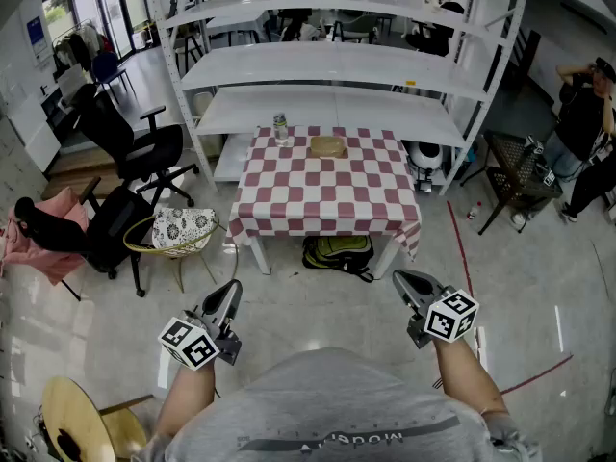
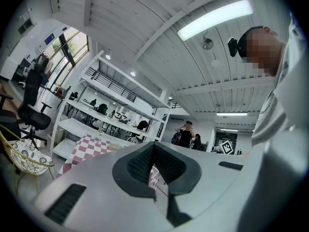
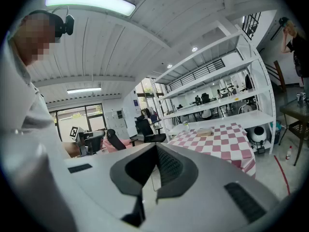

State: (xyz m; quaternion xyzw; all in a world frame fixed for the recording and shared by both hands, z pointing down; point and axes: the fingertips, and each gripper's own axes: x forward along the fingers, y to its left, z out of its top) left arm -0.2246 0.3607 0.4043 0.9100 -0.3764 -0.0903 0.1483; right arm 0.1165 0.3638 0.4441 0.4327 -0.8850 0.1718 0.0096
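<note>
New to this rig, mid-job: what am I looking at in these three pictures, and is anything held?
No robot here: a person in a grey shirt holds a two-jaw left gripper and right gripper, one in each hand. The head view looks down from the person's head; each gripper view looks along that gripper's own jaws. Both pairs of jaws are together and hold nothing. Ahead stands a table with a red-and-white chequered cloth, apart from both grippers. On it stand a clear bottle and a flat tan block.

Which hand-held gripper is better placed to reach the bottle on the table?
Probably the left hand-held gripper: the bottle stands left of centre on the table, nearer its side. Both are far off.
</note>
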